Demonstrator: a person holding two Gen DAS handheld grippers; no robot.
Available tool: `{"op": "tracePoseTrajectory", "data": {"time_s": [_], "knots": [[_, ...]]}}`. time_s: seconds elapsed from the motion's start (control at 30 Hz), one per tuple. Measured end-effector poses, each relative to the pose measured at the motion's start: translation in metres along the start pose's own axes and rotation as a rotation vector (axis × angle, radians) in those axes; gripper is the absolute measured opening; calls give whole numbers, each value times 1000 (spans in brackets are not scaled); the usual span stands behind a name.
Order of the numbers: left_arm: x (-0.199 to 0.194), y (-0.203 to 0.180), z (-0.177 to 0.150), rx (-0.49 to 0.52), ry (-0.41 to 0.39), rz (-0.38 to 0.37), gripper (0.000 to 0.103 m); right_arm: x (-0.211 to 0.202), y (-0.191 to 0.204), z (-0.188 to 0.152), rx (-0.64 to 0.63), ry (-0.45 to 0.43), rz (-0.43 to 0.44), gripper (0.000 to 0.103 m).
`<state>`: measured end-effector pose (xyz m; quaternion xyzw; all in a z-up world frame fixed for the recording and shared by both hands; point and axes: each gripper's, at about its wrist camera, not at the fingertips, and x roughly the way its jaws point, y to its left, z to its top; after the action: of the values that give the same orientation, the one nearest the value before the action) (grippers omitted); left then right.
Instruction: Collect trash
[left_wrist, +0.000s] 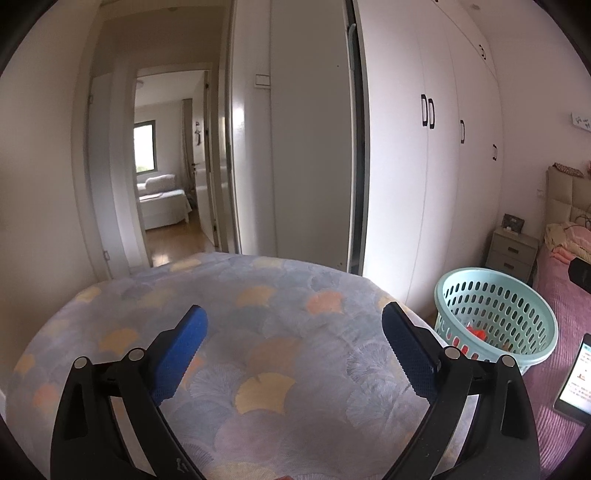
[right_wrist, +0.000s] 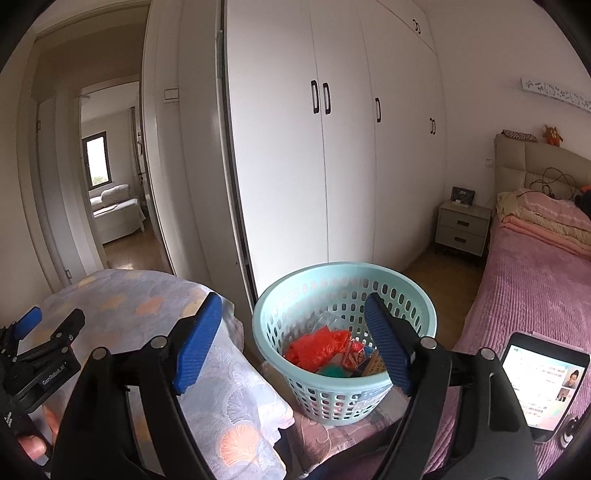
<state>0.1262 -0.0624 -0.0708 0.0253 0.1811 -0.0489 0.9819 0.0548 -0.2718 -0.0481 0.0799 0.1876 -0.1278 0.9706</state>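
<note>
Turquoise basket (right_wrist: 343, 291), centre of the right view, holds the trash (right_wrist: 317, 349). Right gripper (right_wrist: 291, 336) hangs over it, fingers wide and empty; left gripper (left_wrist: 295, 354) likewise over the quilt (left_wrist: 258, 295). Drop looks done; next, find more trash.

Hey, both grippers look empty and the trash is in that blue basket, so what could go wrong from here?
The light blue basket seems to sit on soft cloth near the seat's edge, so a bump from the open right gripper might tip it. The lit phone stands close by and could get knocked. Perforated walls may let small scraps through.
</note>
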Motion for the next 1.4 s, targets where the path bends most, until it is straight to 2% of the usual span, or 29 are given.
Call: {"op": "tracePoseTrajectory", "data": {"time_s": [0.37, 0.6, 1.4], "knots": [[1, 1, 0, 2, 13, -5, 94, 3, -2, 2, 11, 14, 2, 75], [4, -1, -2, 9, 34, -34, 94, 2, -1, 2, 13, 9, 2, 76], [2, 2, 1, -2, 29, -32, 95, 3, 10, -3, -7, 24, -1, 79]]}}
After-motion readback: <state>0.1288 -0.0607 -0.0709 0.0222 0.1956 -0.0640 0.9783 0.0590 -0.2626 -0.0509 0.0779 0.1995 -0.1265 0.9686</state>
